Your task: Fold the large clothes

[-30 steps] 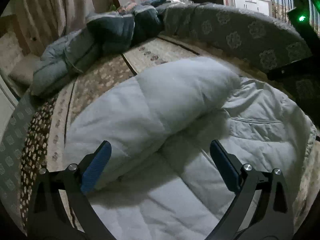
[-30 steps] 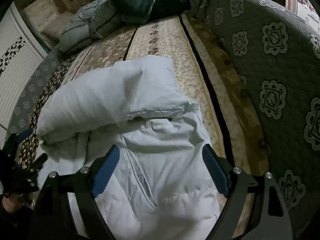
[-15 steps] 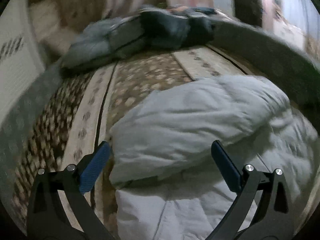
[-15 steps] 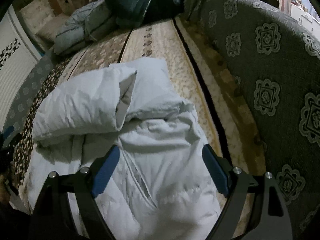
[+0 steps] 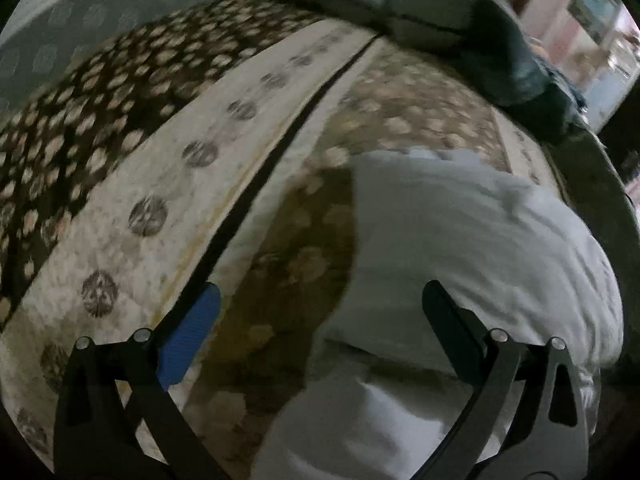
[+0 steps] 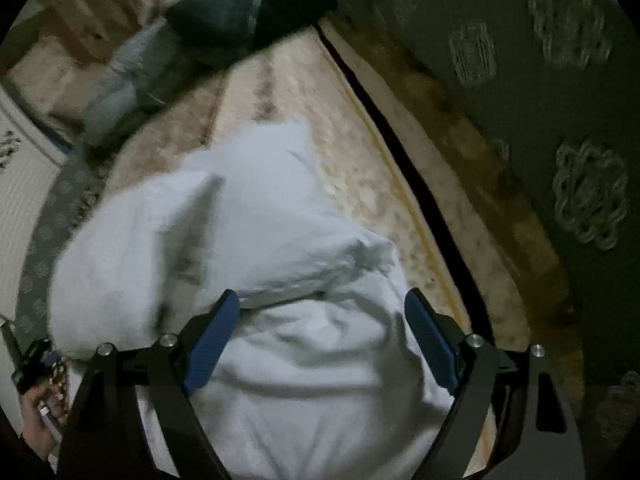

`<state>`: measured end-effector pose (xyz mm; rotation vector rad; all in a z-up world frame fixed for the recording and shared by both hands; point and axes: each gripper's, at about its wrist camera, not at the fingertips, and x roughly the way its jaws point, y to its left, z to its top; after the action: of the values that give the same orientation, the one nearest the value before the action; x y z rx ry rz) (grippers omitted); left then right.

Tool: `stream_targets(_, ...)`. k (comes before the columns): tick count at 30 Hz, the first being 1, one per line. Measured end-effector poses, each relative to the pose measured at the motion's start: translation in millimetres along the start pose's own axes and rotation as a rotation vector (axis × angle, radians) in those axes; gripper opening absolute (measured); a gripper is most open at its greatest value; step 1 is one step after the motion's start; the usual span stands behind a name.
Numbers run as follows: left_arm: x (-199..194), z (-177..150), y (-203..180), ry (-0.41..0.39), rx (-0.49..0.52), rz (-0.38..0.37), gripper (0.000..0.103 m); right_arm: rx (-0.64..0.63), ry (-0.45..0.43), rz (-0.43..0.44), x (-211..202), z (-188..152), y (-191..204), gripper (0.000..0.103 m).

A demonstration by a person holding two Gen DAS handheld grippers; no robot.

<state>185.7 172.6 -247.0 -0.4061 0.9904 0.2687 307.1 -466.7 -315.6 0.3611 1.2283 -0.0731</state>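
My right gripper [image 6: 322,320] hangs spread over the white puffer jacket [image 6: 280,360], pinching nothing. My left gripper [image 5: 320,312] gapes empty, the jacket's folded edge [image 5: 460,240] at two o'clock.

The right gripper [image 6: 322,320] hangs over a puffy white coat [image 6: 256,240] with its jaws wide apart, holding nothing. The coat lies on a flowery bed cover [image 6: 360,152] (a dark blanket [image 6: 240,16], blurry, sits maybe at the far end).
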Motion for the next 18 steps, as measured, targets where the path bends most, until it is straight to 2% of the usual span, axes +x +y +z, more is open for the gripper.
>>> stream_targets(1,6,-2,0,0.009,-0.007,0.007,0.1,0.003,0.021,-0.015,9,1,-2,0.085)
stream_targets(3,17,-5,-1,0.04,-0.018,0.002,0.1,0.011,0.117,-0.014,38,2,-3,0.085)
stream_targets(4,24,-6,-3,0.066,-0.021,-0.008,0.1,0.001,0.163,-0.025,51,1,1,0.09)
stream_targets(6,36,-9,-1,0.107,-0.058,-0.041,0.1,-0.065,0.185,-0.059,68,-3,13,0.093)
stream_targets(8,42,-10,-5,0.118,-0.064,-0.041,0.1,-0.114,0.17,-0.095,73,-3,25,0.094)
stream_targets(9,45,-11,-6,0.122,-0.066,-0.039,0.1,-0.12,0.162,-0.088,72,-2,28,0.088)
stream_targets(10,50,-12,-6,0.133,-0.071,-0.042,0.1,-0.13,0.153,-0.073,71,-1,32,0.071)
stream_targets(11,53,-13,-6,0.142,-0.073,-0.042,0.1,-0.145,0.147,-0.069,69,0,36,0.063)
stream_targets(13,58,-15,-4,0.15,-0.089,-0.048,0.1,-0.155,0.132,-0.052,64,1,37,0.03)
stream_targets(16,61,-19,-4,0.166,-0.128,-0.072,0.1,-0.097,0.073,-0.017,51,4,24,0.014)
stream_targets(18,60,-20,-6,0.164,-0.14,-0.07,0.1,-0.078,0.007,-0.01,36,8,18,0.009)
